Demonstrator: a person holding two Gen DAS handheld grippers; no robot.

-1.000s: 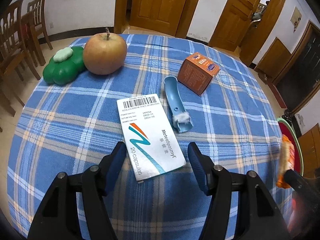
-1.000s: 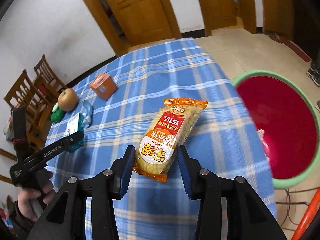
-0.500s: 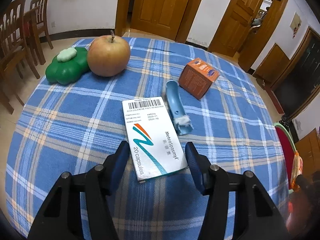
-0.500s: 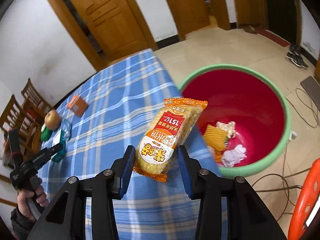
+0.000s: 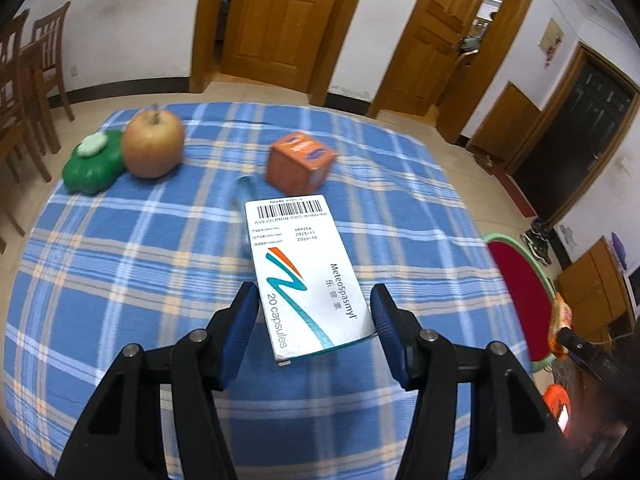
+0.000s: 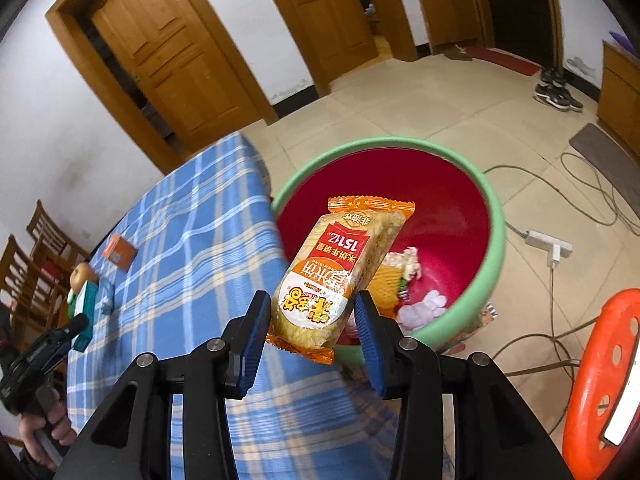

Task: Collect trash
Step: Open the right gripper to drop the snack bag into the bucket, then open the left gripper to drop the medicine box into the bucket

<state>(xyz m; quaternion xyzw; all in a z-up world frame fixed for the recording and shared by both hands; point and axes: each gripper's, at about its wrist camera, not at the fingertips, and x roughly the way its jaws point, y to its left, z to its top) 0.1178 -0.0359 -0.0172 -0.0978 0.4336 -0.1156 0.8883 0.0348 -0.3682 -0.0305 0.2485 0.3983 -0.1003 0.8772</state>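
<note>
My left gripper [image 5: 314,320] is shut on a white and teal medicine box [image 5: 308,276] and holds it just above the blue checked tablecloth [image 5: 120,280]. The box hides most of a blue scoop [image 5: 244,188]. My right gripper [image 6: 312,328] is shut on an orange snack packet [image 6: 336,276], which hangs over the near edge of a red bin with a green rim [image 6: 496,240]. Crumpled wrappers and tissue [image 6: 424,304] lie inside the bin. In the right wrist view the left gripper [image 6: 60,336] shows at the far left with the box [image 6: 84,312], held by a hand.
On the table's far side sit an apple [image 5: 152,148], a green clover-shaped object [image 5: 94,164] and a small orange box [image 5: 300,164]. Wooden chairs [image 5: 24,92] stand to the left. An orange stool [image 6: 600,380], cables and a power strip [image 6: 548,242] are beside the bin.
My left jaws closed on the medicine box and lifted it off the cloth. My right gripper carried the snack packet from above the table to above the bin.
</note>
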